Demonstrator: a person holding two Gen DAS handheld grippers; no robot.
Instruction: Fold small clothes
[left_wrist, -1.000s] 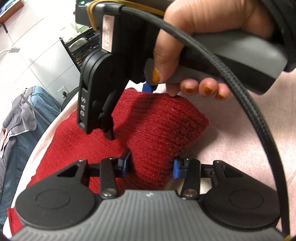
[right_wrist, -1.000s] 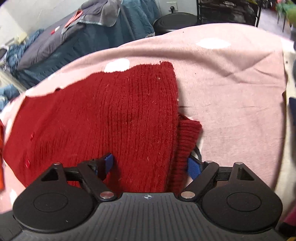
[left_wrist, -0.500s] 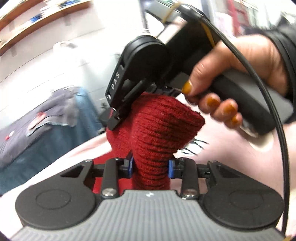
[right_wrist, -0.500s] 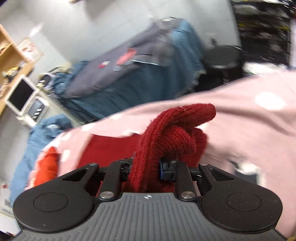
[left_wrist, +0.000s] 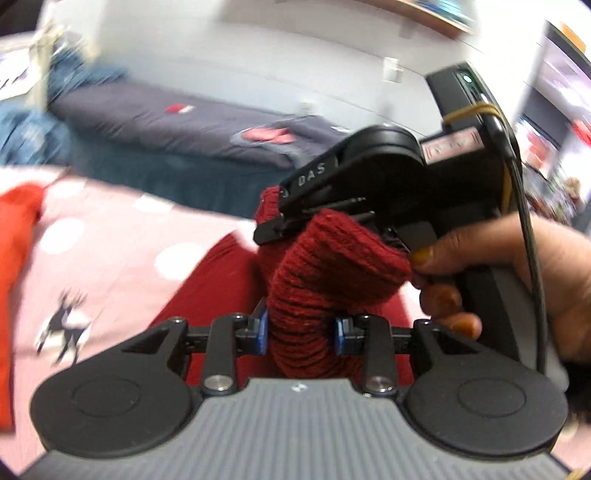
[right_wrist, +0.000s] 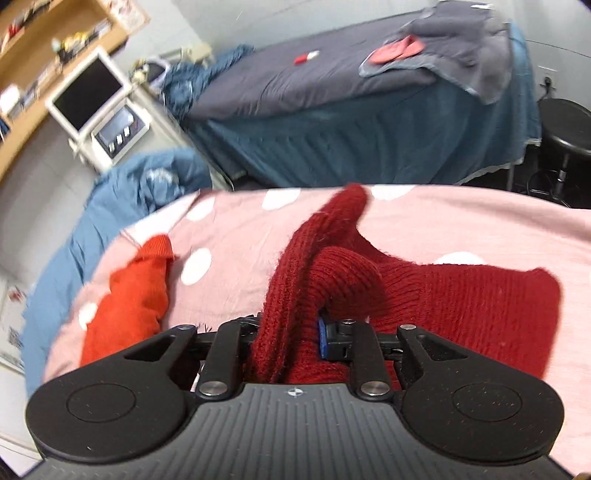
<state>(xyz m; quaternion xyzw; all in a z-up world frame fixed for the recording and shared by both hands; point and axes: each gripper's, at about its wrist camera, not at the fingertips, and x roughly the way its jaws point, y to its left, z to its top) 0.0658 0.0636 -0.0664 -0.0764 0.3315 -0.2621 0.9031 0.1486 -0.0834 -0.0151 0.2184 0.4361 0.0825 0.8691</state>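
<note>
A dark red knitted sweater (right_wrist: 461, 306) lies partly on the pink spotted cover (right_wrist: 236, 229). My left gripper (left_wrist: 301, 330) is shut on a bunched fold of the sweater (left_wrist: 332, 266) and holds it lifted. My right gripper (right_wrist: 286, 332) is shut on another fold of the same sweater and holds it up too. In the left wrist view the right gripper (left_wrist: 280, 225) is close ahead, clamped on the knit, with the hand (left_wrist: 517, 266) on its handle.
An orange garment (right_wrist: 129, 306) lies on the cover at the left; it also shows in the left wrist view (left_wrist: 14, 229). Behind are a bed with grey bedding (right_wrist: 332, 81), a blue heap (right_wrist: 122, 206), a black stool (right_wrist: 565, 125) and a monitor (right_wrist: 88, 92).
Both grippers closed on the sweater's edge and lifted it off the cover. They have swung to the left with the folds held; the orange garment has come into view.
</note>
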